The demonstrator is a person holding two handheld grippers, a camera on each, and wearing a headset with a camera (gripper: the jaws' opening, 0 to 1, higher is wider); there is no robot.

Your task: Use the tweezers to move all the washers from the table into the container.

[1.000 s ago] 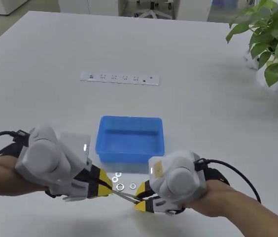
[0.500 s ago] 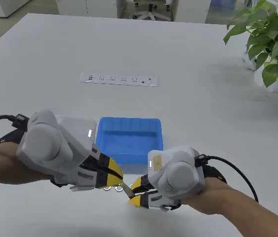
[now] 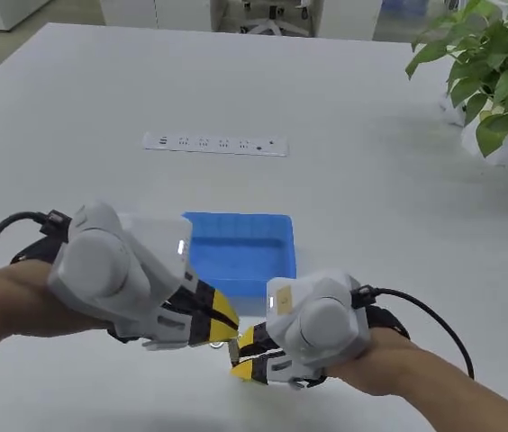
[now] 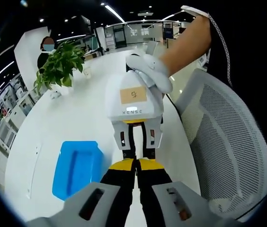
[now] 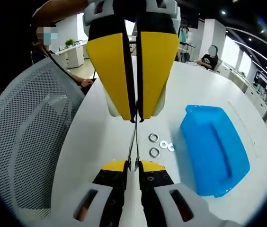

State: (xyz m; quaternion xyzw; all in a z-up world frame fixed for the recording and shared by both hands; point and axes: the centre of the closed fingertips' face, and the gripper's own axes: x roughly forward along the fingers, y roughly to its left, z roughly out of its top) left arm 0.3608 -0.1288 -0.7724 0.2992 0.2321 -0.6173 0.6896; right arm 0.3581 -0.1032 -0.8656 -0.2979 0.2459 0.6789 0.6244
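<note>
my left gripper (image 4: 136,164), just beside the one blue container (image 5: 191,126), has its jaws pinched on one pair of tweezers (image 5: 133,142); my right gripper (image 5: 132,165) clamps their other end. four washers (image 5: 155,152) lie beside the container.

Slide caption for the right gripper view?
The right tool and left tool both grip the tweezers; washers lie beside the blue container.

Open-plan office; mesh chair (image 5: 22,137), potted plant (image 3: 488,63), power strip (image 3: 215,143)
</note>
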